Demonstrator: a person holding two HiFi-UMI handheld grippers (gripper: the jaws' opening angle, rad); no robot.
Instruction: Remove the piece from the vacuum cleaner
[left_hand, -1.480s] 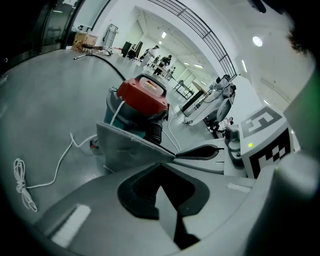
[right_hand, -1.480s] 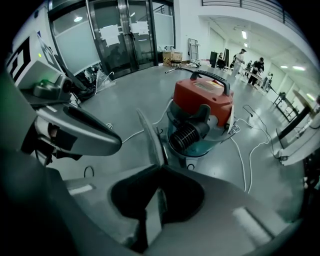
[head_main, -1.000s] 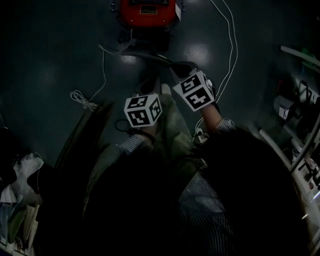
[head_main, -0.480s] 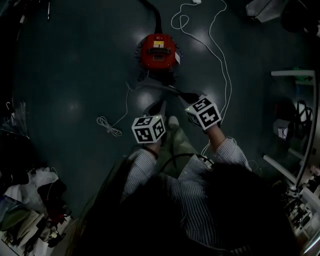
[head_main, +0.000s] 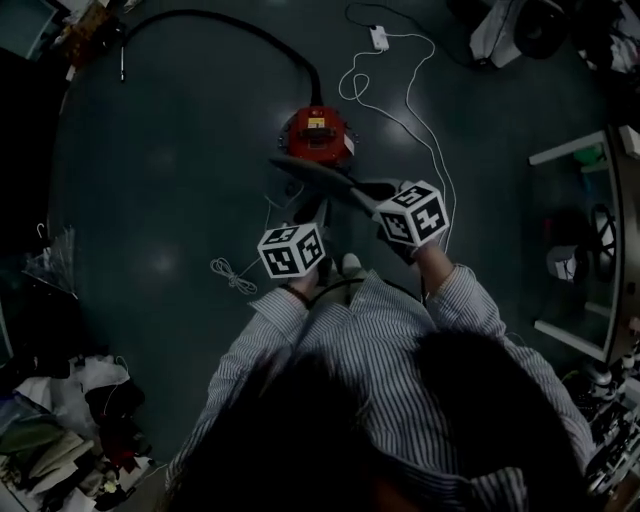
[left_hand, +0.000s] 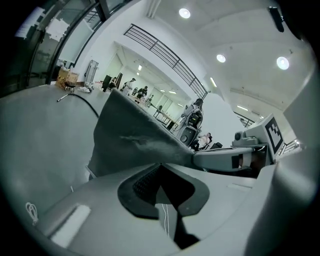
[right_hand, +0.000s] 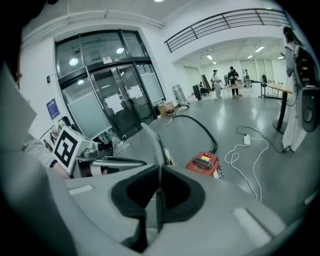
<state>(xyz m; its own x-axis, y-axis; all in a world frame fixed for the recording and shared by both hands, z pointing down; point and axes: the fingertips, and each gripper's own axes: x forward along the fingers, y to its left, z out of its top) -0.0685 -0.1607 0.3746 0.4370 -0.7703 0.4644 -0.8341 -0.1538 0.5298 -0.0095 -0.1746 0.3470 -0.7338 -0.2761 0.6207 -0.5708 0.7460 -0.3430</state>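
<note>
Both the left gripper (left_hand: 161, 172) and the right gripper (right_hand: 159, 175) are clenched on the flat grey piece (left_hand: 132, 140), held in the air. Below it, apart, the red vacuum (right_hand: 204, 162) sits on the floor (right_hand: 280, 175). Its black hose (right_hand: 200, 127) runs away from it, and a white cable (right_hand: 250, 150) lies beside.

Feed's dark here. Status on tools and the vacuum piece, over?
Left tool, right tool both shut on grey piece. Piece held up, apart from red vacuum cleaner on floor. Nothing in the way.

My pinstriped long-sleeved shirt (head_main: 390, 345) at lower centre, left claw (left_hand: 160, 167) and right claw (right_hand: 159, 172) grey, black pads (right_hand: 130, 195), white cubes (head_main: 291, 250) with black squares
</note>
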